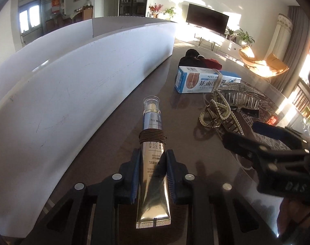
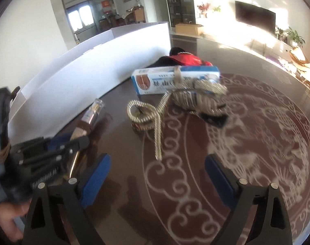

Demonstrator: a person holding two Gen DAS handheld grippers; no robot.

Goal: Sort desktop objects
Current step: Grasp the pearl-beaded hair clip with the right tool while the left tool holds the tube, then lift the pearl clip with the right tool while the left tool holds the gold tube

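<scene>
My left gripper (image 1: pixel 152 159) is shut on a gold cosmetic tube (image 1: pixel 151 122) that has a clear cap and a brown hair tie wound round its middle. The tube lies along the dark table beside the white box wall (image 1: pixel 73 81). From the right wrist view, the left gripper (image 2: pixel 73 140) and the tube (image 2: pixel 93 110) sit at the left. My right gripper (image 2: pixel 158 163) is open over the patterned table, its pads touching nothing. The long arm of a pearl hair clip (image 2: pixel 144 112) ends just ahead of its gap. In the left wrist view the right gripper (image 1: pixel 248 134) hovers by the pearl clip (image 1: pixel 218 114).
A rhinestone claw clip (image 2: pixel 197 96) lies behind the pearl clip. A blue-and-white carton (image 2: pixel 171 79) with a band round it lies behind that. A black and red item (image 2: pixel 183 58) rests at the white box's far end. The patterned tabletop (image 2: pixel 257 143) stretches to the right.
</scene>
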